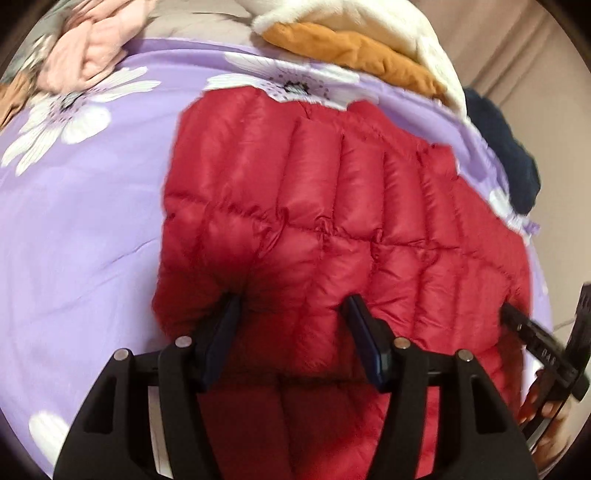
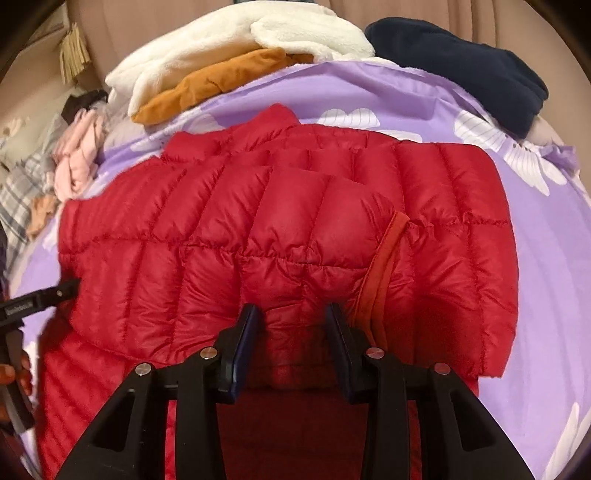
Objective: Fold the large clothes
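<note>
The red jacket (image 1: 332,221) lies spread on the purple bedsheet (image 1: 81,221). The left gripper (image 1: 291,314) is at the near edge of the jacket, its 2 jaws apart with puffy fabric bulging between them. The right gripper (image 2: 291,321) is at the same near edge, jaws also apart around a fold. Behind the jacket lies a white blanket (image 2: 221,33), with an orange cloth (image 2: 207,85) under it.
</note>
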